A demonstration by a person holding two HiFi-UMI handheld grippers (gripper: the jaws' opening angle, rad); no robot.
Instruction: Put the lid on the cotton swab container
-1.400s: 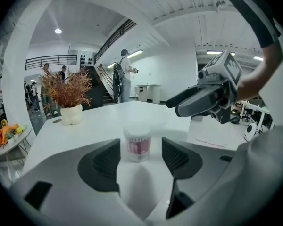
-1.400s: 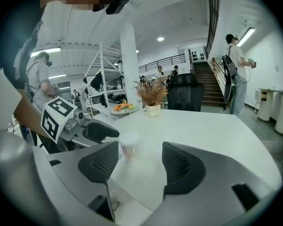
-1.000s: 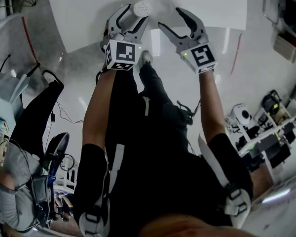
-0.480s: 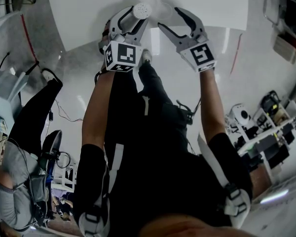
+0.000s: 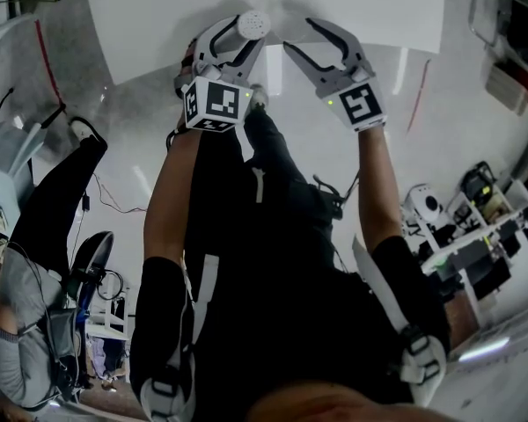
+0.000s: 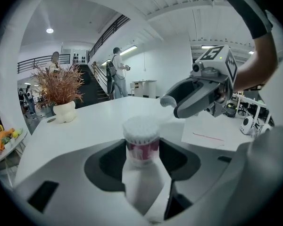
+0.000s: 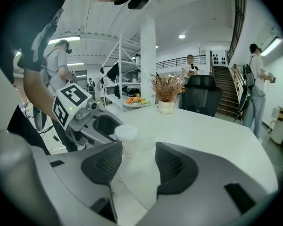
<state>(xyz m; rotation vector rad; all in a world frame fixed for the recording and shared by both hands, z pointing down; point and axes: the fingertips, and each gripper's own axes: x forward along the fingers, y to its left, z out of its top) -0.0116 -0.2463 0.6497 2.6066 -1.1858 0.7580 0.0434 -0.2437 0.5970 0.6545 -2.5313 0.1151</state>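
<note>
Holds the cotton swab container point(image 6: 141, 138) in the left hand-held gripper point(image 6: 142, 166), with one dark pad tight against each side. Shows a round top packed with white swab tips and a pink band lower down, with no lid on. Sits over the white desk point(image 6: 99, 119), a little way in from the near edge; on the desk or just above it, cannot tell.

Reaches in from the right with the right hand-held gripper point(image 7: 139, 166), tips pointing at the container. Closes its jaws right now, the two dark pads wide apart and pressing on nothing. Frames a faint, clear, round lid point(image 7: 144, 142) in the gap at the far end of the jaws, flat on the desk, just right of the container. Touching the container or not: cannot tell.

Further right on the desk, a white sheet of paper point(image 6: 212, 135) with a thin red line. Far across the desk, a white pot point(image 7: 166, 107) with a dry brown plant, and beside it a plate point(image 7: 134, 101) of orange things. Near the pot, a dark chair point(image 7: 201, 98). Way off by the stairs, a person point(image 6: 115, 72) with a backpack.
</note>
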